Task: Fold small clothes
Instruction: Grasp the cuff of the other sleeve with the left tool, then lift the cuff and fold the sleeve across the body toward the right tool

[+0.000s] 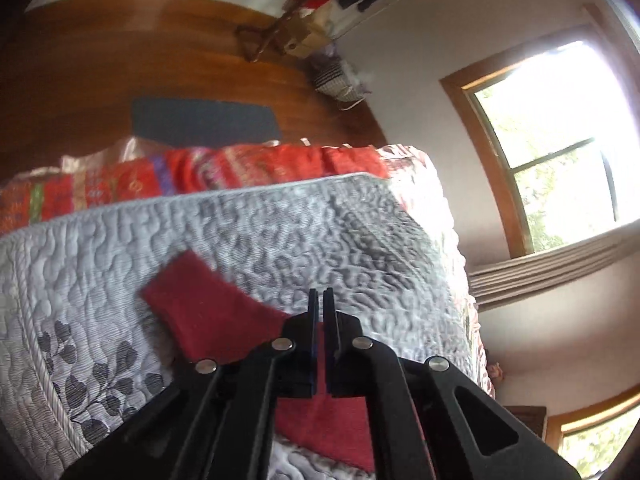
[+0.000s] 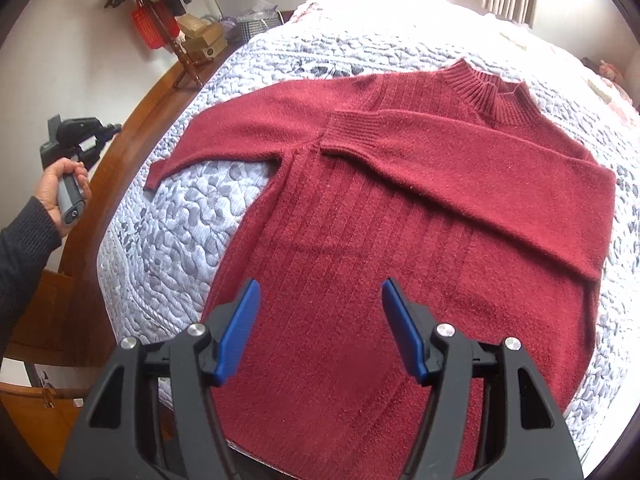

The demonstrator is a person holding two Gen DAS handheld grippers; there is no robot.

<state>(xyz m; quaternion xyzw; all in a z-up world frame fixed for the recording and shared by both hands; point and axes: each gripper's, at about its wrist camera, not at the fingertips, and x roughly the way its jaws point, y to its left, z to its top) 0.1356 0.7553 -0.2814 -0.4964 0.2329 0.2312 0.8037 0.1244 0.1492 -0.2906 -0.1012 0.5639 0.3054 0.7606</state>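
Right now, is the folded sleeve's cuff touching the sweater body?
Touching. The right wrist view shows the ribbed cuff lying flat across the chest of the sweater, with no quilt showing between them.

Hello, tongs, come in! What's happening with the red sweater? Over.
Left tongs shut, empty. Right tongs open above red sweater. One sleeve folded across, other sleeve out. Nothing blocking.
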